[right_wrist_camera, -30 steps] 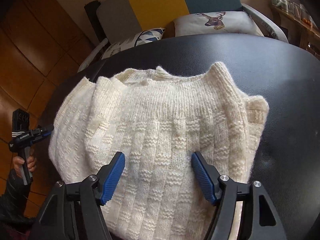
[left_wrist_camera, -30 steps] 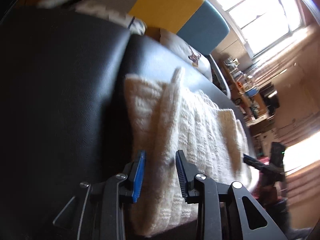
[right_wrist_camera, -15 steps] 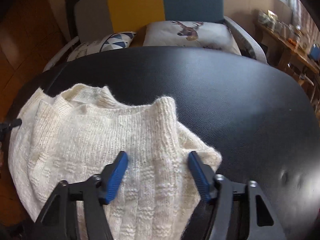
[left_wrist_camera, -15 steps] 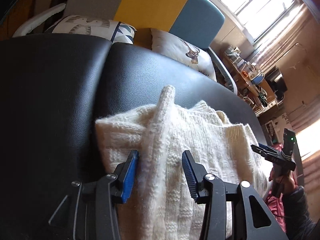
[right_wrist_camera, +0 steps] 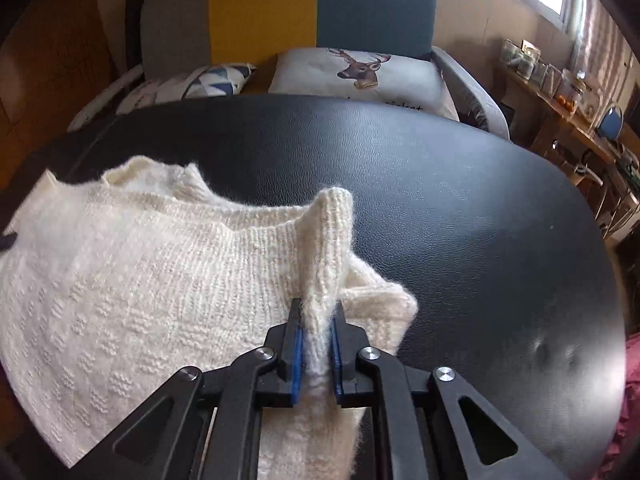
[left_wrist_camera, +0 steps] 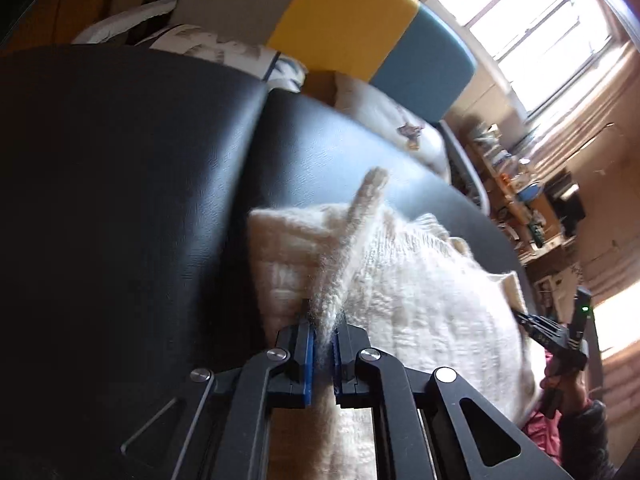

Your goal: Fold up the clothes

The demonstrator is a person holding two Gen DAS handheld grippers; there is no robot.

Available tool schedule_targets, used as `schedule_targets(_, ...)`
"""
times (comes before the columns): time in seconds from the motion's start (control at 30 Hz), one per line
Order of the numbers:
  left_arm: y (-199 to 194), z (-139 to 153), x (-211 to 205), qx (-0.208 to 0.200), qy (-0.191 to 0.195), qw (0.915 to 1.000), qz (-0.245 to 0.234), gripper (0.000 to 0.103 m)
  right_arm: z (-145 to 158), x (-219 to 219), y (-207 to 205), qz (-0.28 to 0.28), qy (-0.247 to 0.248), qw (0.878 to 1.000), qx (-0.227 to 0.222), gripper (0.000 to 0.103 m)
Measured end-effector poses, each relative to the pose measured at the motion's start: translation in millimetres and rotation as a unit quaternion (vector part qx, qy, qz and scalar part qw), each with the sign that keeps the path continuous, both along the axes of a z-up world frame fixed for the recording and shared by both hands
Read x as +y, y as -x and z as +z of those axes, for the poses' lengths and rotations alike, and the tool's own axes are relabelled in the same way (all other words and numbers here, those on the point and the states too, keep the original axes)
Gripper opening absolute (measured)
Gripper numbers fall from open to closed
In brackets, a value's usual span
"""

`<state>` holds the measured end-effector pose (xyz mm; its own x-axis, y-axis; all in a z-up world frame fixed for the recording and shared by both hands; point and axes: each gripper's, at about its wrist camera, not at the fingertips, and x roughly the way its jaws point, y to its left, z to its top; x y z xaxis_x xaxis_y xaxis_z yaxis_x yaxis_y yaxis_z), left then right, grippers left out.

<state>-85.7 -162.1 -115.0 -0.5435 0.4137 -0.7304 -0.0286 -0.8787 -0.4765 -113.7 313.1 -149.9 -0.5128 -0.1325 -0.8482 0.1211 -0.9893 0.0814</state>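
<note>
Black leather table (right_wrist_camera: 460, 208) under cream sweater (right_wrist_camera: 132, 280), left tongs (left_wrist_camera: 323, 354) and right tongs (right_wrist_camera: 316, 354) each clamped on a fold.

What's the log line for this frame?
left gripper: shut on sweater | right gripper: shut on sweater | sweater: on black table

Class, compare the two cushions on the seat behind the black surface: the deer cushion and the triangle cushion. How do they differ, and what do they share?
The deer cushion bears one brown stag's head; the triangle cushion has a repeated blue and grey triangle pattern. The deer cushion sits further right, below the teal panel, the triangle cushion below the grey and yellow ones. The deer cushion shows a broad face; the triangle cushion looks flatter and narrower. Both are pale and rest on the same seat.
</note>
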Motion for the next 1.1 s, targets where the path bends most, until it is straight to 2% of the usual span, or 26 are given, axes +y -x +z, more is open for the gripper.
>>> schedule_targets(0.07, 2.0, 3.6, 5.5, 0.003, 0.007, 1.0000, -0.006, 0.009, 4.1, 10.6, 0.7, -0.017, 0.045, 0.999, 0.000, 0.020)
schedule_targets(0.17, 11.3, 17.4, 31.6, 0.019, 0.039, 0.9981, -0.043, 0.008, 22.9, 12.9, -7.4, -0.018, 0.058, 0.998, 0.032, 0.021)
schedule_targets(0.33, 26.8, 40.3, 75.2, 0.046, 0.093, 0.9892, -0.104, 0.009, 47.5, -10.7, -14.2, 0.003, 0.012, 0.998, 0.068, 0.024)
schedule_targets(0.43, 36.1, 54.1, 101.3, 0.062, 0.124, 0.9803, -0.140, 0.009, 40.6, -36.3, -12.1, 0.045, -0.006, 0.998, 0.052, 0.026)
schedule_targets(0.5, 51.1, 34.4, 120.8, 0.035, 0.153, 0.9740, -0.163, 0.009, 34.2, -54.2, -10.3, 0.075, -0.016, 0.996, 0.039, 0.026)
schedule_targets(0.6, 66.8, 5.0, 135.7, -0.018, 0.155, 0.9694, -0.190, 0.009, 12.6, -63.9, -5.3, 0.084, -0.016, 0.996, 0.013, 0.027)
schedule_targets(0.7, 68.3, -2.5, 135.8, -0.018, 0.146, 0.9701, -0.193, 0.007, 1.6, -62.9, -2.6, 0.080, 0.003, 0.997, 0.009, 0.027)
schedule_targets(0.77, 63.2, -0.8, 133.0, -0.005, 0.139, 0.9725, -0.187, 0.000, 2.0, -61.3, -4.5, 0.076, 0.010, 0.997, 0.016, 0.026)
schedule_targets(0.83, 57.8, 1.3, 130.1, 0.009, 0.131, 0.9747, -0.181, 0.000, 4.1, -62.0, -6.2, 0.076, 0.007, 0.997, 0.023, 0.019)
schedule_targets(0.9, 57.3, 12.4, 124.2, 0.035, 0.105, 0.9812, -0.158, 0.000, 12.0, -63.9, -6.3, 0.076, 0.000, 0.997, 0.033, 0.010)
schedule_targets(1.0, 57.1, 29.7, 115.2, 0.075, 0.065, 0.9877, -0.121, 0.000, 25.6, -62.2, -0.9, 0.065, 0.004, 0.997, 0.052, 0.010)
schedule_targets(1.1, 72.7, 28.7, 116.0, 0.083, 0.061, 0.9903, -0.094, 0.000, 21.5, -66.9, 11.6, 0.069, 0.023, 0.997, 0.030, 0.011)
